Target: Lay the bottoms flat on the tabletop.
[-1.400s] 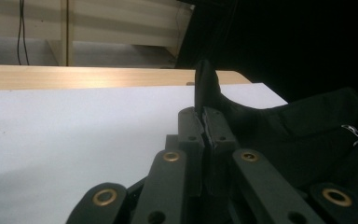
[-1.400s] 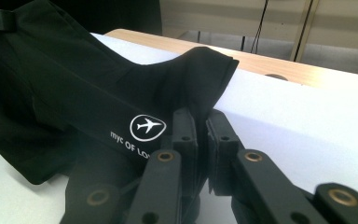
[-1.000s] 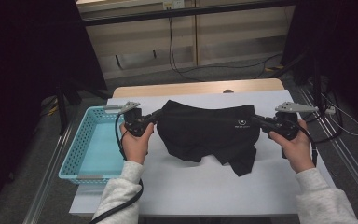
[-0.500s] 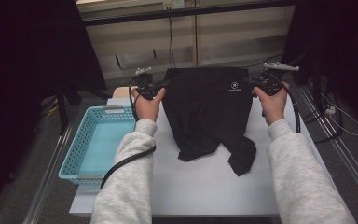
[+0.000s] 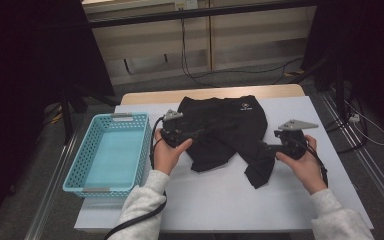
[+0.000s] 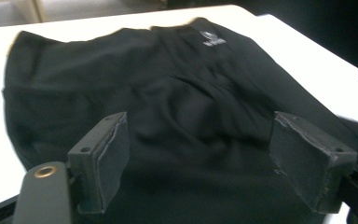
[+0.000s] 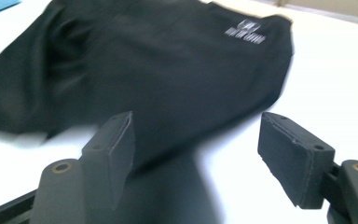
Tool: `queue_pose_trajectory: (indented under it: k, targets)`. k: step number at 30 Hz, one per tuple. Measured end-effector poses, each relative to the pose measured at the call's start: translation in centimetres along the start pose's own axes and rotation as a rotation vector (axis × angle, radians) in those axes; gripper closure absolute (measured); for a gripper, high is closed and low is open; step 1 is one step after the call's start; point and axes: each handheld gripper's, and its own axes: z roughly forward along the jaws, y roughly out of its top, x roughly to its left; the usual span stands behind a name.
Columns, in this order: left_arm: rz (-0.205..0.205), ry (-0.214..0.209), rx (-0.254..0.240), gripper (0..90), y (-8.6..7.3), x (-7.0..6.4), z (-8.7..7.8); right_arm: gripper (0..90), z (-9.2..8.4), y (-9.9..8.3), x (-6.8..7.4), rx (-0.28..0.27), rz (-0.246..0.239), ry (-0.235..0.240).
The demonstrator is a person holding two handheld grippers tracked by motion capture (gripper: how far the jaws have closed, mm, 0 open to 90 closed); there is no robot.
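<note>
A black garment (image 5: 225, 125) with a small white logo (image 5: 243, 105) lies spread on the white table (image 5: 220, 200), one loose end trailing toward the front right. My left gripper (image 5: 192, 134) rests at its left edge. Its jaws have just been opening and now stand apart over the cloth (image 6: 186, 93) without pressing it. My right gripper (image 5: 265, 148) sits at the garment's right side by the trailing end. Its jaws have also just been opening, and dark fabric (image 7: 168, 70) runs between them ungripped. The logo (image 7: 244, 32) lies far ahead.
A light blue plastic basket (image 5: 145, 150) stands at the table's left edge, close to my left hand. Bare white tabletop stretches in front of the garment and to its right. Cables run across the floor beyond the table.
Both grippers held the garment stretched, raised it toward the far side, then came back down. The cloth now lies on the table and both sets of jaws have opened off it.
</note>
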Motion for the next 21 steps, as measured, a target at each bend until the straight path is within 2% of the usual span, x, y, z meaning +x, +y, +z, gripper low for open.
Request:
queue_pose_trajectory:
  k: [1, 3, 7, 10, 17, 21]
  targets:
    - [0.010, -0.014, 0.010, 20.0, -0.4, -0.3, -0.3, 27.1, -0.4, -0.6, 0.5, 0.005, -0.005, 0.014]
    - [0.021, -0.015, 0.024, 18.9, -1.2, -0.7, -0.9, 27.1, -1.0, -1.4, 1.4, 0.027, -0.017, 0.030]
    - [0.056, -0.021, 0.059, 18.4, -2.0, -0.8, -1.5, 27.8, -2.0, -2.3, 2.3, 0.019, -0.004, 0.049]
    - [0.054, -0.021, 0.041, 17.7, -2.3, -0.7, -1.9, 27.7, -2.1, -2.6, 2.3, 0.031, -0.020, 0.023]
    - [0.076, -0.028, 0.062, 17.5, -2.5, -0.8, -1.9, 27.6, -1.7, -2.7, 2.2, 0.047, -0.015, 0.035]
    - [0.081, -0.028, 0.068, 17.7, -2.6, -1.1, -1.8, 27.2, -1.6, -2.7, 2.6, 0.047, -0.033, 0.045]
